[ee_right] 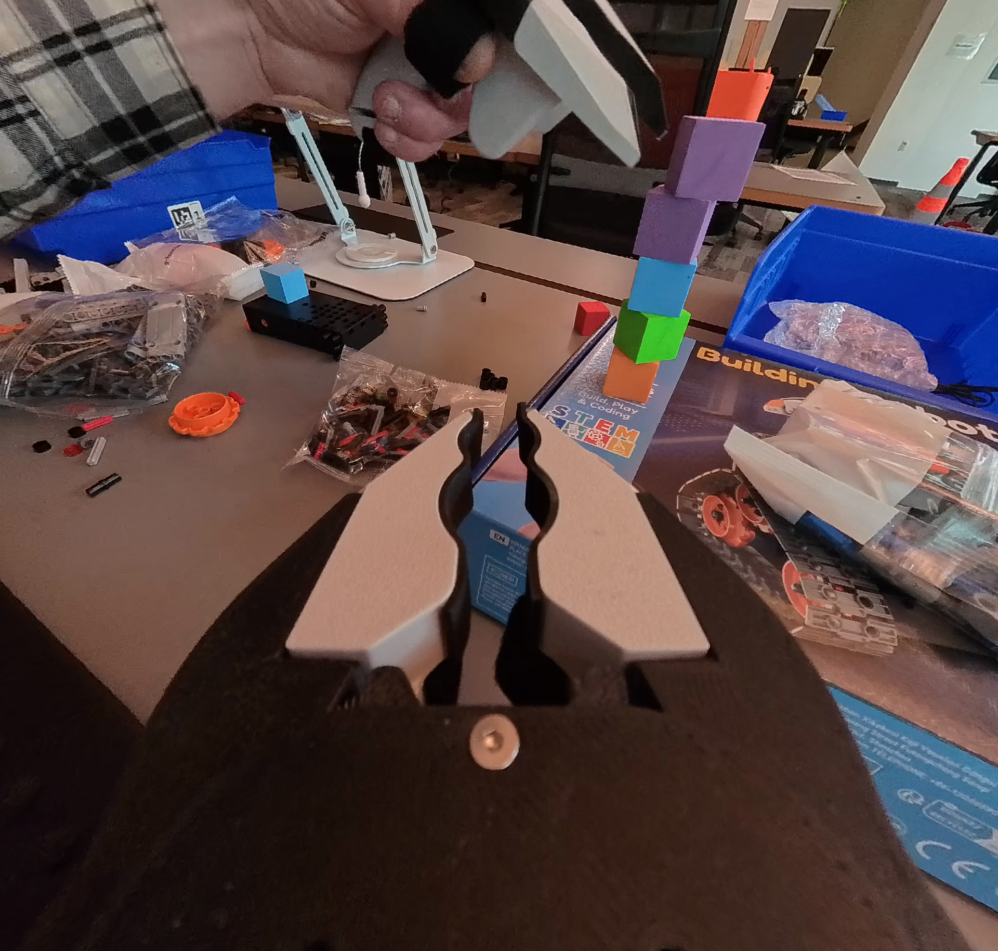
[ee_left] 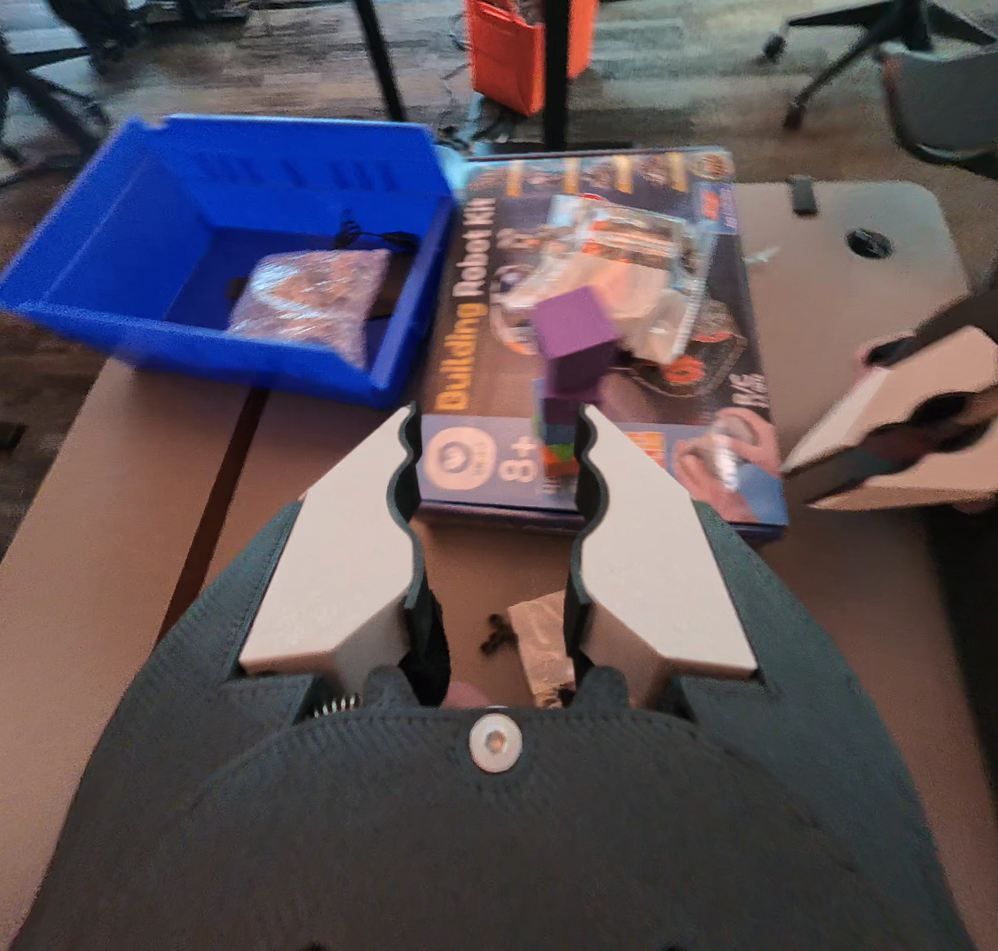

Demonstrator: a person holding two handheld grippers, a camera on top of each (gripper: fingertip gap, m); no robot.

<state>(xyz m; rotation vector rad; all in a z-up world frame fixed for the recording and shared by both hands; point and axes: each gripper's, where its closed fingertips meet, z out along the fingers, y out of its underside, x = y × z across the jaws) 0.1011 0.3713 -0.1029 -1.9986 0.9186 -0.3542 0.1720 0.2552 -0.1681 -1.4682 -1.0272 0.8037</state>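
left wrist view is showing the left gripper (ee_left: 497, 422) hanging wide apart and holding nothing, just short of a leaning block tower (ee_left: 567, 379) on the kit box (ee_left: 696, 395); a blue bin (ee_left: 162, 255) is sitting to the left. right wrist view is showing the right gripper (ee_right: 499, 420) standing nearly closed and empty, low beside the box. 5 blocks are stacked, purple block (ee_right: 713, 158) topmost and offset. they are looking light, soft and easily toppled; flat opposite sides seem the safest hold.
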